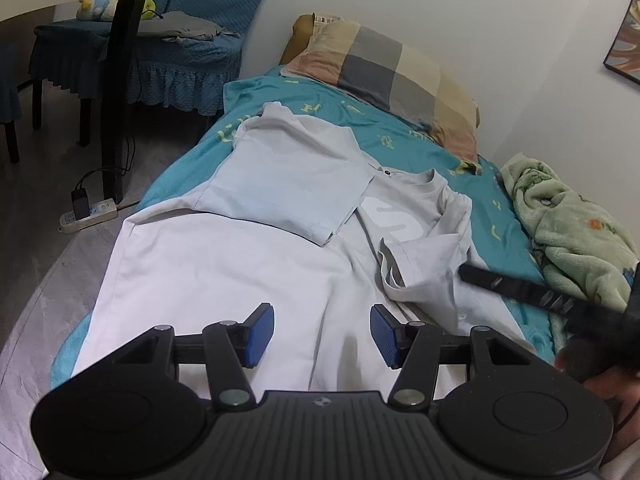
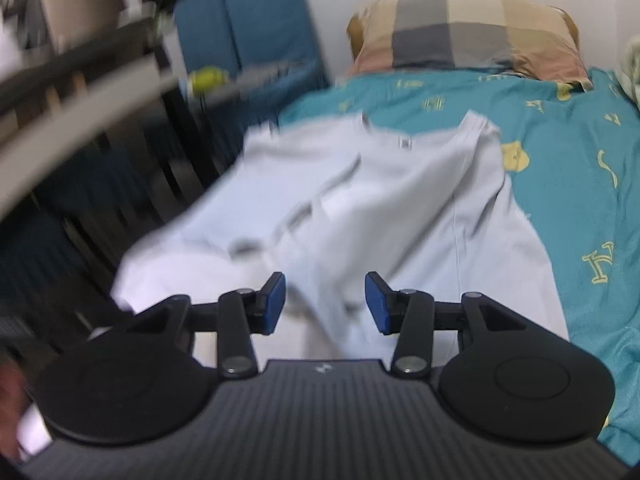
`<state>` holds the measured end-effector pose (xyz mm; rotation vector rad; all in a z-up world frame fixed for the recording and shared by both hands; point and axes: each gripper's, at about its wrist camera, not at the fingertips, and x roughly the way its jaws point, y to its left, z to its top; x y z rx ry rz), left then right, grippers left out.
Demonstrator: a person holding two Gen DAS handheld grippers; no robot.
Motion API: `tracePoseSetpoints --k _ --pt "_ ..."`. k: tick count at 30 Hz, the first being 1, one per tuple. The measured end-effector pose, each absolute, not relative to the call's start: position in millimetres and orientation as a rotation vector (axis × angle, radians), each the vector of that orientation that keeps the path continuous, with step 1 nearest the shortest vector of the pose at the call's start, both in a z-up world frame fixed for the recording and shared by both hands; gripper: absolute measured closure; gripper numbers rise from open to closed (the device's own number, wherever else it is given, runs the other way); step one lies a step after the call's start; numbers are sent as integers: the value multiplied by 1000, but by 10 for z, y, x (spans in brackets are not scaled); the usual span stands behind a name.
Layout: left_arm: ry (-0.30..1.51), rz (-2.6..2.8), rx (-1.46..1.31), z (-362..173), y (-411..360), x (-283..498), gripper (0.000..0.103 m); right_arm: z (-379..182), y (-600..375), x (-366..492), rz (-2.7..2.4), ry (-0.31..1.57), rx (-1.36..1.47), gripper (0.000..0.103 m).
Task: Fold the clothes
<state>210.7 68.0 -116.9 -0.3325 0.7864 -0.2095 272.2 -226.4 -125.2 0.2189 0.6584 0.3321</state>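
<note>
I see a pale grey T-shirt [image 1: 248,264] spread flat on the bed's teal sheet [image 1: 344,112], its body running down toward my left gripper [image 1: 322,334]; one sleeve side is folded in as a neat panel over the chest, and the other sleeve lies crumpled inward beside white lettering under the collar; my left gripper hangs above the lower part of the shirt with its blue pads [image 1: 260,334] apart and nothing between them; my right gripper [image 2: 325,306] also stands with its jaws parted and empty, the shirt [image 2: 400,200] lying beyond it, though that view is blurred; a checked pillow [image 1: 384,64] sits at the head of the bed, a green fleece blanket [image 1: 572,224] is bunched by the wall, and a chair with a teal cover [image 1: 180,60] stands on the floor beside the bed.
</note>
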Motion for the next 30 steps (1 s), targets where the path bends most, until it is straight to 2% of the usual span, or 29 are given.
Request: tracePoseSetpoints --k 6,10,13,14,15,17,22,30 --pt "793 -230 -351 -1222 679 2156 47 -1117 -2537 3250 190 734 357 57" --pt "804 -247 -358 -1277 664 2169 47 -1201 -2520 3837 90 793 306 54" --pt "808 -257 -362 -1305 648 2184 47 -1242 -2500 4162 -6 794 268 58" --pt "810 -259 -362 -1315 646 2187 47 -1272 -2501 4263 -45 808 254 76" --pt "813 -261 -363 -1324 646 2191 47 -1314 -2516 4351 -70 834 250 100" --pt "815 -263 -373 -1336 657 2191 47 -1319 -2593 4456 -126 830 285 99" --pt "799 -273 -366 -1341 640 2181 47 -1134 -2835 4693 -237 682 391 99" --pt "844 -274 -323 -1537 574 2272 47 -1596 -3016 4941 -199 728 527 95"
